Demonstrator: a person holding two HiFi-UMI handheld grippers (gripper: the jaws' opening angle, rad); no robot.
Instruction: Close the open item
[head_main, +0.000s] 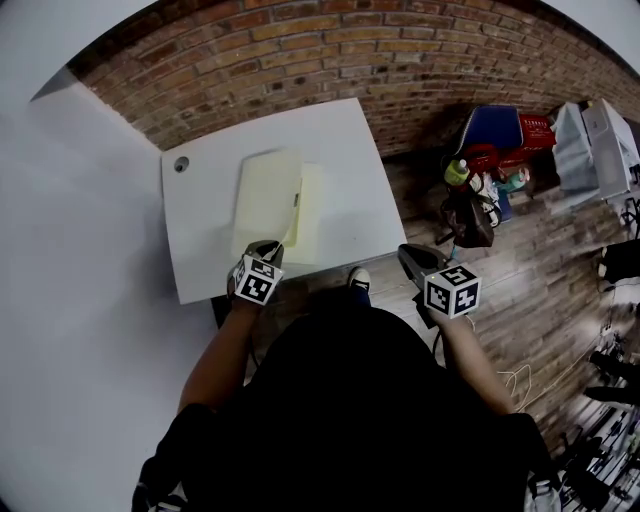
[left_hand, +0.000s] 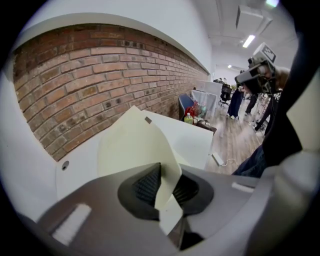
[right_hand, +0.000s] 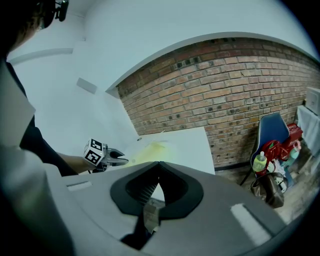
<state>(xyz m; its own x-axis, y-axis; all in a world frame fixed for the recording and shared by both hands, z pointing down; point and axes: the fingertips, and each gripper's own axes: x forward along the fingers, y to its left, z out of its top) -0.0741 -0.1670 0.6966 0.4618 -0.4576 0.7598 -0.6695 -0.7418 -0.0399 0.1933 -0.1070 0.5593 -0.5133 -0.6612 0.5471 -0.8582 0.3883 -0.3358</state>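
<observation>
A pale yellow folder (head_main: 268, 195) lies open on the white table (head_main: 340, 140), its narrower flap (head_main: 311, 205) to the right. My left gripper (head_main: 268, 248) is at the folder's near edge. In the left gripper view the yellow cover (left_hand: 130, 145) rises tilted from between the jaws, and the left gripper (left_hand: 167, 182) is shut on its edge. My right gripper (head_main: 410, 255) hangs off the table's near right corner, over the floor. Its jaws (right_hand: 159, 165) meet at the tips with nothing between them. From there I see the left gripper (right_hand: 120, 159) and the folder (right_hand: 150, 150).
A round cable hole (head_main: 181, 164) sits at the table's far left corner. Behind the table runs a brick wall (head_main: 300, 40). To the right on the wooden floor stand a blue chair (head_main: 495, 130) with red bags, a green bottle (head_main: 457, 172) and a dark bag (head_main: 470, 215).
</observation>
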